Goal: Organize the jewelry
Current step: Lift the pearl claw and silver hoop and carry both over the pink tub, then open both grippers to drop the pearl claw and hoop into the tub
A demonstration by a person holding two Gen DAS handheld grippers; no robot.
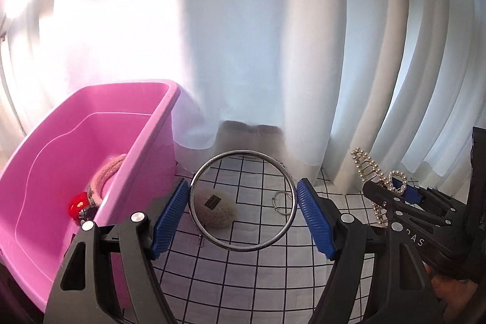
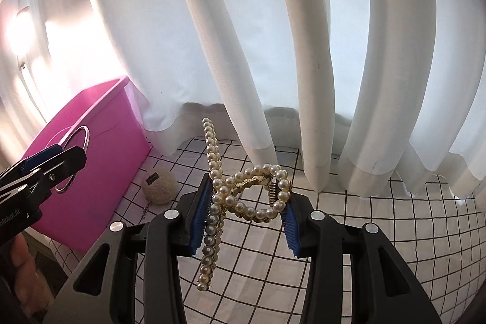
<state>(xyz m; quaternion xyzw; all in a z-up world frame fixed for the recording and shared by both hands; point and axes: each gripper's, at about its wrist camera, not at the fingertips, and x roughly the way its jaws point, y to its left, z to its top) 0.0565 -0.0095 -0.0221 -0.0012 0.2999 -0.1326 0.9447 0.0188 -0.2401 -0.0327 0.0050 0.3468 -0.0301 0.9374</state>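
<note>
My left gripper is shut on a large silver bangle, held upright above the checked cloth, just right of the pink bin. The bin holds a pink rope bracelet and a red bead piece. My right gripper is shut on a pearl hair claw clip, held above the cloth. The right gripper and the clip also show at the right of the left wrist view. The left gripper with the bangle shows in front of the bin in the right wrist view.
A beige fuzzy ball with a small dark tag and a small silver ring lie on the white black-grid cloth. A small chain lies near the ball. White curtains hang close behind.
</note>
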